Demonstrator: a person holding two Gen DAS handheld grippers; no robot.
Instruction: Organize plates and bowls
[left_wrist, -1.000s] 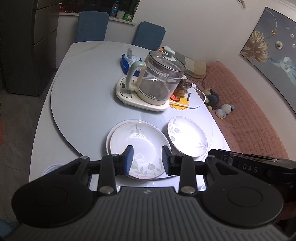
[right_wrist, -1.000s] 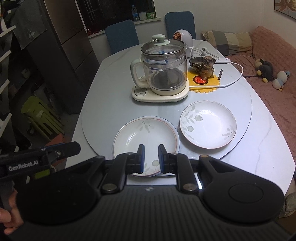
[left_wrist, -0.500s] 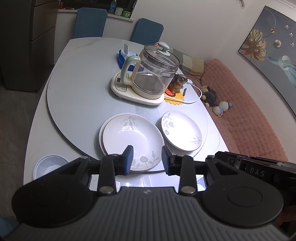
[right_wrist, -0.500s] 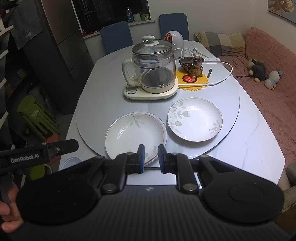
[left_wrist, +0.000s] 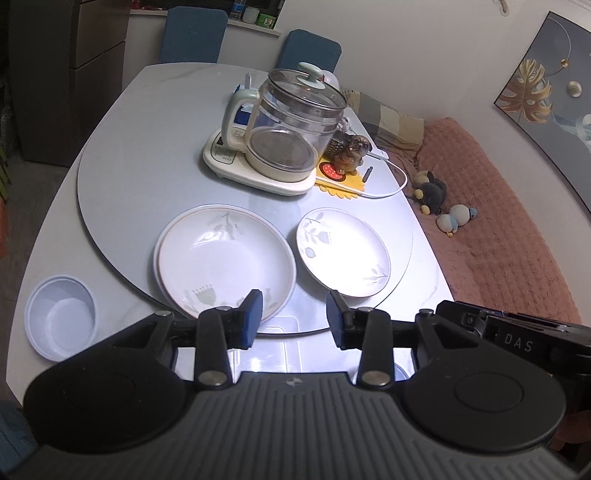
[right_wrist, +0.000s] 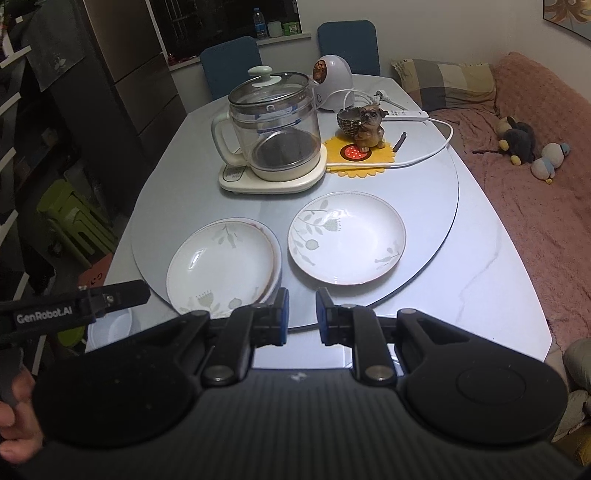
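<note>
A stack of large white floral plates (left_wrist: 225, 258) (right_wrist: 221, 264) sits on the grey turntable (left_wrist: 129, 177), with a smaller white floral plate (left_wrist: 343, 253) (right_wrist: 347, 242) to its right. A pale bowl (left_wrist: 61, 315) stands on the table's near left corner; only a sliver of it (right_wrist: 110, 326) shows in the right wrist view. My left gripper (left_wrist: 294, 319) is open and empty above the near table edge. My right gripper (right_wrist: 301, 315) is slightly open and empty, also over the near edge, in front of both plates.
A glass kettle on a cream base (left_wrist: 280, 136) (right_wrist: 273, 140), a dog figurine on a yellow mat (right_wrist: 364, 129) and a white cable (right_wrist: 424, 155) stand behind the plates. A clear container (left_wrist: 284, 347) lies under my left gripper. Blue chairs stand beyond; a pink sofa (right_wrist: 535, 184) on the right.
Both grippers have pulled back and risen from the plates, so more of the table and the pale bowl show. The jaws have kept their gaps.
</note>
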